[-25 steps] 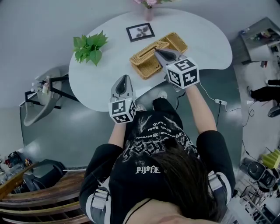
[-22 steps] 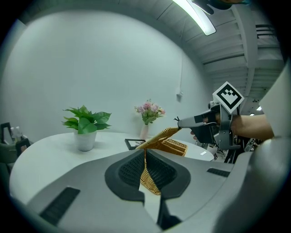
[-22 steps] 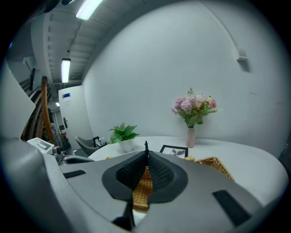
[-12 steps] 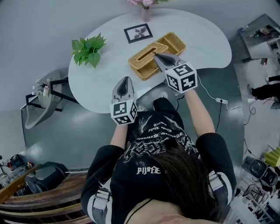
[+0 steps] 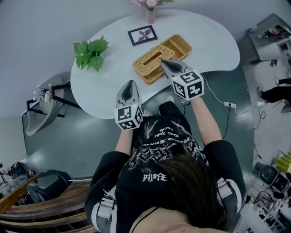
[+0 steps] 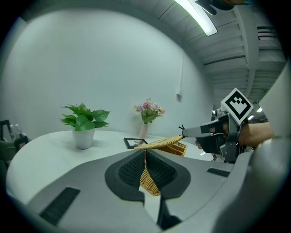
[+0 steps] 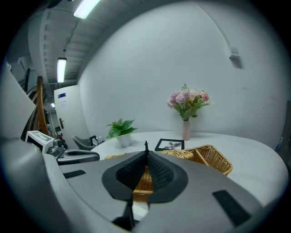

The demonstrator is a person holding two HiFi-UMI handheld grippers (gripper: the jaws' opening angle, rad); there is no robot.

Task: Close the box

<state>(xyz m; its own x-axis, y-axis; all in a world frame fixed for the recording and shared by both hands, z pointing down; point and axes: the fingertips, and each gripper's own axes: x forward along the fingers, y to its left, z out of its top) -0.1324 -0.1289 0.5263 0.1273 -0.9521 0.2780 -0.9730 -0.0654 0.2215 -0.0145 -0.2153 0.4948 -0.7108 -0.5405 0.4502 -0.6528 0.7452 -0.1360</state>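
A person closes a wicker box (image 5: 181,44) at a white table (image 5: 102,88) with a hand-held gripper in each hand. The open box sits right of the table's middle, between the far edge and the near edge. Its slotted lid (image 5: 151,60) lies just to its left, and the lid's near side comes close to the near edge.

The right gripper (image 5: 163,62) has its jaws drawn narrow and appears to pinch the lid's rim. Seen from the left gripper, the lid hangs from that tip on a slight slant, one side raised off the table. The left gripper (image 5: 129,83) hovers over the near edge, well apart from the box, jaws together with nothing in them.

A frame (image 5: 143,35), a plant (image 5: 92,51) and a vase (image 5: 150,13) stand toward the far edge, clear of the work.

The step in hand looks like the swing itself — lid gripped and tilted, not yet over the box. The next move probably calls for carrying the rim up and across to the right while keeping the pinch firm. The lid then has to come down square on the box's walls — any skew could leave it perched on one corner. Whether a hinge joins lid and box cannot be told.
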